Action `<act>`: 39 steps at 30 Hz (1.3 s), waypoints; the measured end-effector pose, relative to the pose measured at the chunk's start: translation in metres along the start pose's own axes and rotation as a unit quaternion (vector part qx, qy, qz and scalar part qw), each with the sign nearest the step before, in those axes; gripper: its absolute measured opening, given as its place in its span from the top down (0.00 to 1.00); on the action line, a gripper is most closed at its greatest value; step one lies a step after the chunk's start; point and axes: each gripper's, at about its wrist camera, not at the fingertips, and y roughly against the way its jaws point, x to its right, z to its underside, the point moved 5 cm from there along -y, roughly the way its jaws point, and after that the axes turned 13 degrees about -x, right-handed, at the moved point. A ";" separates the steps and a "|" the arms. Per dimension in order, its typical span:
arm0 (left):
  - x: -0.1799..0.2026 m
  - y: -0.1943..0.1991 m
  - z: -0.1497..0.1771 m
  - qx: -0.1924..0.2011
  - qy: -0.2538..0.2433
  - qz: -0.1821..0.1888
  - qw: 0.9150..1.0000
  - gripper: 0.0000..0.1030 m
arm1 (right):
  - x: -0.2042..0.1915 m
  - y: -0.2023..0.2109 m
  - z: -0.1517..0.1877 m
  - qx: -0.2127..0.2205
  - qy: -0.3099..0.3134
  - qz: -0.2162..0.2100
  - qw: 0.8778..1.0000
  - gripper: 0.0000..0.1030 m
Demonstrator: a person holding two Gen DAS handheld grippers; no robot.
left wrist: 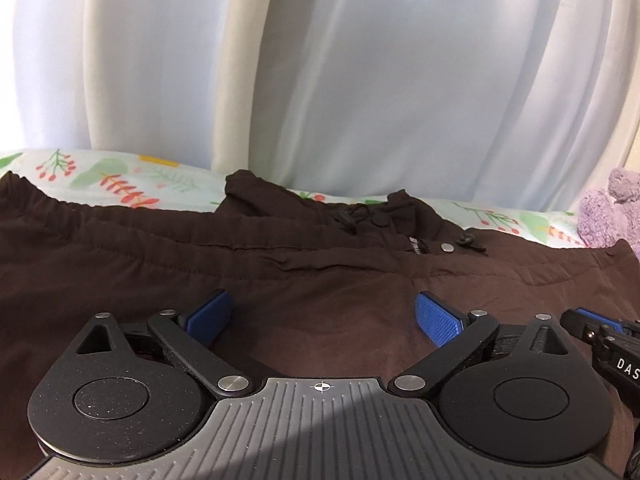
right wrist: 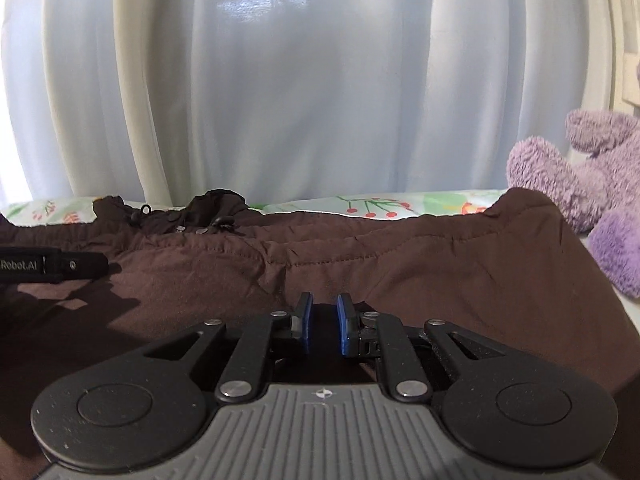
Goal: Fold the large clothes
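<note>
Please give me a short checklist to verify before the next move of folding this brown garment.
1. Left gripper open, nothing between the pads: ok.
2. Right gripper grip: narrow gap, whether it pinches cloth: cannot tell.
3. Brown garment lies spread on the floral sheet: ok.
4. Drawstring toggles loose on the far edge, may snag: not ok.
5. Purple plush toy touches the garment's right corner: not ok.

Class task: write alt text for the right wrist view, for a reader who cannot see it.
The right gripper, blue pads nearly together with only a narrow gap, hovers over a dark brown garment spread on a floral bedsheet. A purple plush toy sits at the right, pale curtains hang behind, and the left gripper enters from the left edge.
</note>
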 end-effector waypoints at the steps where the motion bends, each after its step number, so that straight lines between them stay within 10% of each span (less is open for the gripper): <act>1: 0.000 0.000 0.000 0.000 0.000 0.000 1.000 0.01 | 0.001 0.000 0.000 0.001 -0.001 0.000 1.000 0.87; 12: -0.018 0.005 -0.001 0.011 0.006 0.000 1.000 0.00 | 0.004 0.003 0.007 0.017 0.005 0.060 0.998 0.90; 20: -0.133 0.078 0.039 0.040 0.039 -0.156 0.986 0.01 | 0.016 0.019 0.016 0.028 -0.008 0.062 0.998 0.90; 25: -0.200 0.125 0.075 0.028 0.143 -0.175 0.974 0.01 | 0.020 0.045 0.027 0.020 -0.013 0.056 0.998 0.90; 32: -0.235 0.165 0.138 -0.022 0.274 0.062 0.959 0.01 | 0.000 0.097 0.041 0.017 -0.042 -0.034 0.998 0.86; 39: -0.237 0.165 0.169 -0.053 0.337 0.173 0.924 0.04 | -0.045 0.107 0.038 0.007 -0.002 -0.096 0.995 0.86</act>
